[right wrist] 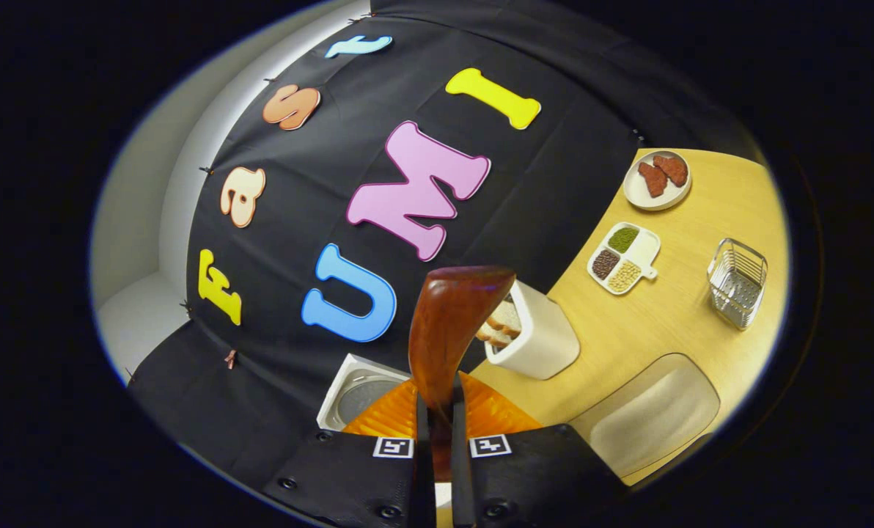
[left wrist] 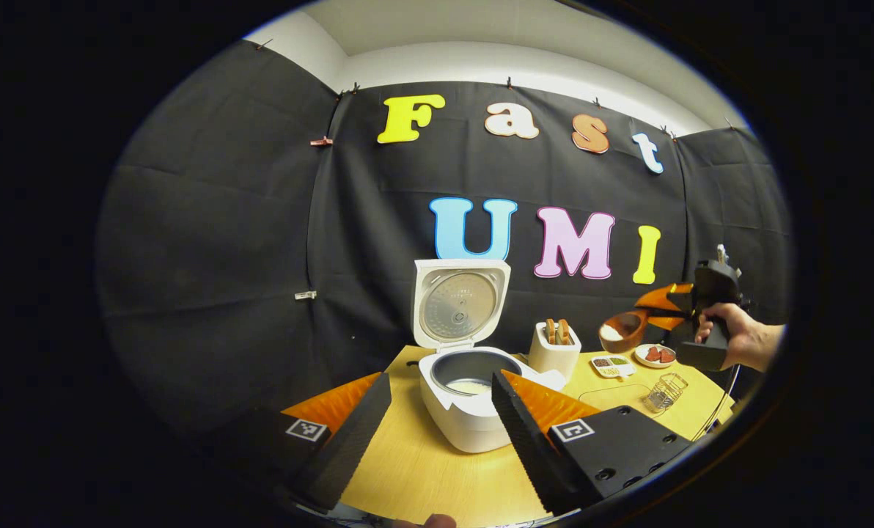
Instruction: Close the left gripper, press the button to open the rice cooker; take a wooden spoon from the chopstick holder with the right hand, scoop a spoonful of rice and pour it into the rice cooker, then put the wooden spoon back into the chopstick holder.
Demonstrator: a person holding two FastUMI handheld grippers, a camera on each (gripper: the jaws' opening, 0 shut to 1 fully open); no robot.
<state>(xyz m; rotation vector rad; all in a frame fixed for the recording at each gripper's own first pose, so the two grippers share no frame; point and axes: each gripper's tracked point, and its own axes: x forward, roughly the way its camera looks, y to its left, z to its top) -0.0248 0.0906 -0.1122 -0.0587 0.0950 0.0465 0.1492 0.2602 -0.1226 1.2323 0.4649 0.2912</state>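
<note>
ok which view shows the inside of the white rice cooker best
The left gripper view: the white rice cooker stands open on the table, its dark inner pot and some rice showing. The right gripper view catches just a corner of its raised lid behind the brown wooden spoon.

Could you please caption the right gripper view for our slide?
Right gripper shut on the wooden spoon, near the chopstick holder.

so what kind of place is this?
Likely a staged kitchen tabletop in a recording booth, not a real kitchen: black cloth wall, wooden table with an open rice cooker, chopstick holder and divided dish of grains.
</note>
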